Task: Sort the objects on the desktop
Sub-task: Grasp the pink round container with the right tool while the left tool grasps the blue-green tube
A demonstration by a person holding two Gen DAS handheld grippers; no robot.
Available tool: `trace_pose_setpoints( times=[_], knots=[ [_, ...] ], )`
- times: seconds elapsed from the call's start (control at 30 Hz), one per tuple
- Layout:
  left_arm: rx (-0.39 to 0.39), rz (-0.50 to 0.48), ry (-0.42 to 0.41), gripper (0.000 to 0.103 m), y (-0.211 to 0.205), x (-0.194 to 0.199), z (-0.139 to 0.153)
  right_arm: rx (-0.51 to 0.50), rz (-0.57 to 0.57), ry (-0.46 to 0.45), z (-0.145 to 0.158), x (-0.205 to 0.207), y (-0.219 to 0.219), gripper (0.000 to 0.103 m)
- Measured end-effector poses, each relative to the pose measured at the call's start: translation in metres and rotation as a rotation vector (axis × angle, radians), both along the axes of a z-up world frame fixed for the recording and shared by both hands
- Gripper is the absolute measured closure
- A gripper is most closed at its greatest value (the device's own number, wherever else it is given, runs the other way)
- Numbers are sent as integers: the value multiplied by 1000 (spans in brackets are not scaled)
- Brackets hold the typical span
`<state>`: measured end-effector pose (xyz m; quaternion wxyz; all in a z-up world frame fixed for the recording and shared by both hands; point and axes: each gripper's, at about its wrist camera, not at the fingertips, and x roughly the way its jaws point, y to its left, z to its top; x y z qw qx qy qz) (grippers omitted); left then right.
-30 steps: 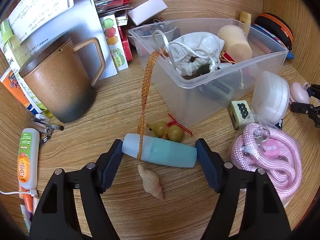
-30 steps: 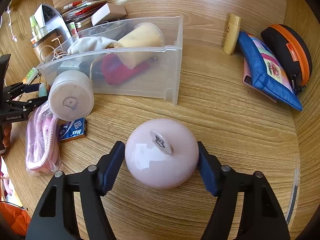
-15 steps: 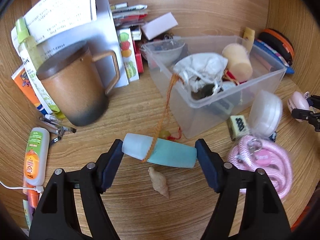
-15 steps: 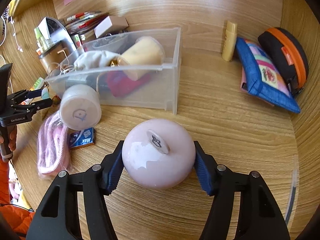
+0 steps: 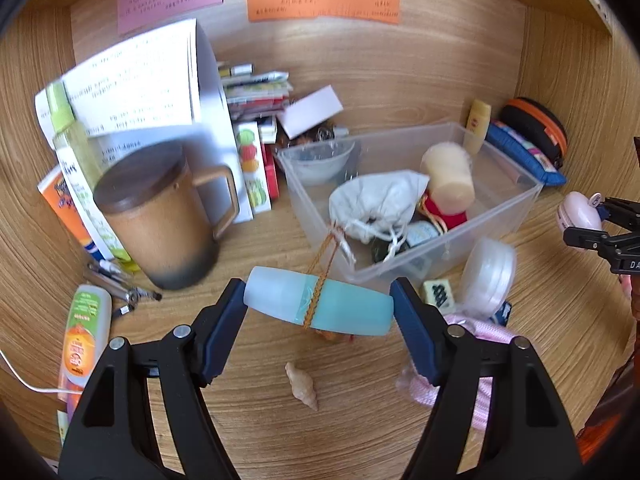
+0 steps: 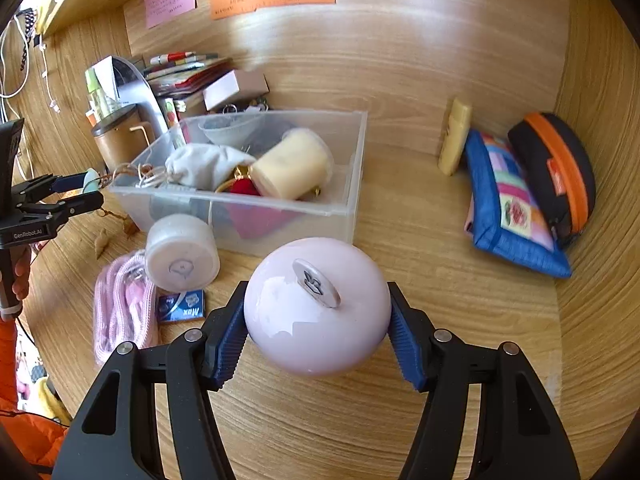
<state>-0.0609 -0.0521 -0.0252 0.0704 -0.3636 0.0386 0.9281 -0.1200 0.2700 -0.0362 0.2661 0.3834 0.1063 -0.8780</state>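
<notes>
My left gripper [image 5: 318, 306] is shut on a light blue tube [image 5: 320, 306] held crosswise above the desk; an orange braided cord [image 5: 324, 264] hangs over it from the clear plastic bin [image 5: 500, 216]. My right gripper [image 6: 316, 320] is shut on a round pink case [image 6: 316, 308], lifted above the desk in front of the bin [image 6: 348, 200]. The bin holds a white drawstring pouch [image 5: 376, 204], a cream cylinder [image 5: 450, 178] and a red item. The right gripper with the pink case shows in the left wrist view [image 5: 580, 212]; the left gripper shows in the right wrist view [image 6: 76, 192].
A brown lidded mug [image 5: 156, 216], books and a paper stand sit at left. A seashell [image 5: 302, 386], pink lanyard [image 6: 120, 308], white round box [image 6: 182, 258], small blue packet [image 6: 180, 306] and die [image 5: 438, 292] lie by the bin. Blue pouch [image 6: 508, 204] and black-orange case [image 6: 556, 172] sit at right.
Both grippers have risen from the desk with their objects. The blue tube now hangs above the shell with the orange cord draped over it; the pink case is lifted off the surface.
</notes>
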Motion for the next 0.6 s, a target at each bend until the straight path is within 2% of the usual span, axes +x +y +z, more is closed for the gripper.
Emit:
trace_pose_setpoints(
  times=[0.6],
  knots=[
    [53, -75, 38, 30, 12, -24, 45, -36, 40, 42, 25, -18, -9, 43]
  ],
)
